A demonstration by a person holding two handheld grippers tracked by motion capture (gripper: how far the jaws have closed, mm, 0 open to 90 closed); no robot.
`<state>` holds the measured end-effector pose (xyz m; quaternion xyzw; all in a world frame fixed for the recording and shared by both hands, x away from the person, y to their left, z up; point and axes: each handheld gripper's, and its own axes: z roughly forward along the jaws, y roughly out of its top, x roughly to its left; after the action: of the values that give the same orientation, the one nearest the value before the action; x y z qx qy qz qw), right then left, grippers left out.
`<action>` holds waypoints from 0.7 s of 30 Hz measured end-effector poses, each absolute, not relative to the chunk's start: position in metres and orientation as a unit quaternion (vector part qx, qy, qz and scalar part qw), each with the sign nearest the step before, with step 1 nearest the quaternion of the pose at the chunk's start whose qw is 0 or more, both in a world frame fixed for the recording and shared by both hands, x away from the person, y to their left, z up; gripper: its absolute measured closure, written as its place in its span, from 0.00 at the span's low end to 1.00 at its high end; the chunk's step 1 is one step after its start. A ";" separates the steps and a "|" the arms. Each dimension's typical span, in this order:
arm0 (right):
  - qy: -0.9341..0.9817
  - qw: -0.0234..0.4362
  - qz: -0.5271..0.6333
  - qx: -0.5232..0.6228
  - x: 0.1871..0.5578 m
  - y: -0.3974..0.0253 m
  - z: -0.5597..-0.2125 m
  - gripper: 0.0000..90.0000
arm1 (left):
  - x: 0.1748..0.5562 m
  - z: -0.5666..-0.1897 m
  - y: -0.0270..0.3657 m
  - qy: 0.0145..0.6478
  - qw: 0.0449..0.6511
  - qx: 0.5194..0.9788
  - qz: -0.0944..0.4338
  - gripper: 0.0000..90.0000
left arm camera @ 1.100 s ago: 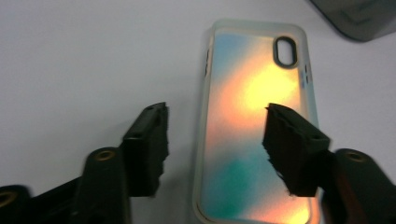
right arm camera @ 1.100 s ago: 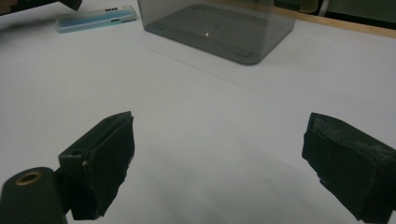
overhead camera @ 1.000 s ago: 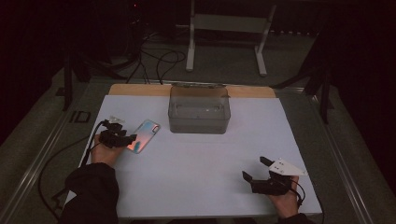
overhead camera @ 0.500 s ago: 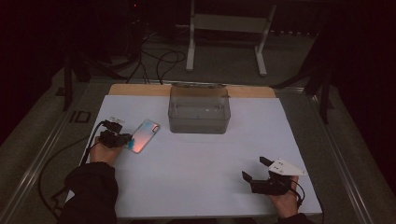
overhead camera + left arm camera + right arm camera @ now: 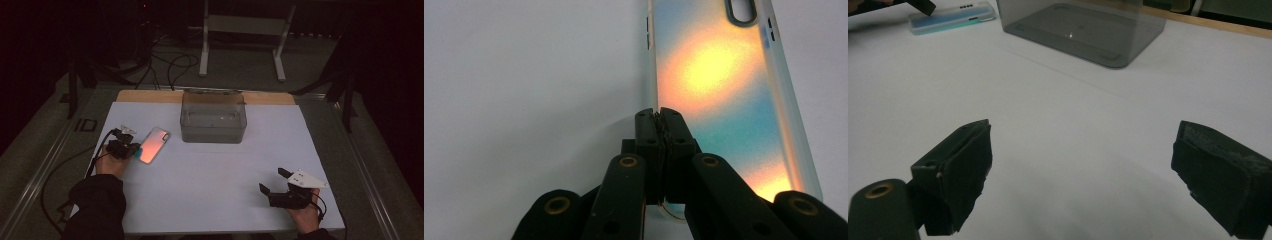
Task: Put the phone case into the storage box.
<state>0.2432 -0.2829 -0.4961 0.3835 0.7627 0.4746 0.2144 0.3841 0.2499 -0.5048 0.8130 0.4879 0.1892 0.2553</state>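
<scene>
An iridescent phone case [image 5: 152,145] lies back up on the white table sheet [image 5: 215,170], left of centre. In the left gripper view the phone case [image 5: 724,100] glows orange and teal, and my left gripper [image 5: 658,117] is shut with its jaws pressed together over the case's left edge. I cannot tell whether anything is pinched between them. In the high view the left gripper [image 5: 132,149] sits at the case's near-left end. My right gripper [image 5: 272,181] rests open near the front right, and the right gripper [image 5: 1088,175] has nothing between its jaws.
A clear, smoky plastic container [image 5: 213,120] stands at the back centre of the sheet, just right of the case. The same container [image 5: 1083,30] shows far ahead in the right gripper view, with the case [image 5: 950,17] at upper left. A wooden strip [image 5: 150,96] borders the far edge.
The left gripper and the phone case have shifted very slightly to the left. The right gripper has stayed in place.
</scene>
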 end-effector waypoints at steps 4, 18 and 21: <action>0.763 0.214 0.474 0.383 0.243 -0.283 -0.496 0.11 | 0.379 -0.498 0.253 0.483 0.263 0.811 0.200 0.99; 0.764 0.210 0.473 0.385 0.244 -0.282 -0.497 0.11 | 0.360 -0.480 0.251 0.466 0.290 0.807 0.219 0.99; 0.764 0.208 0.473 0.386 0.244 -0.281 -0.497 0.11 | 0.357 -0.476 0.248 0.463 0.298 0.805 0.221 0.99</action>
<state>0.2442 -0.2814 -0.4970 0.3858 0.7642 0.4730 0.2084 0.3566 0.2483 -0.4758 0.8050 0.4631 0.2212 0.2977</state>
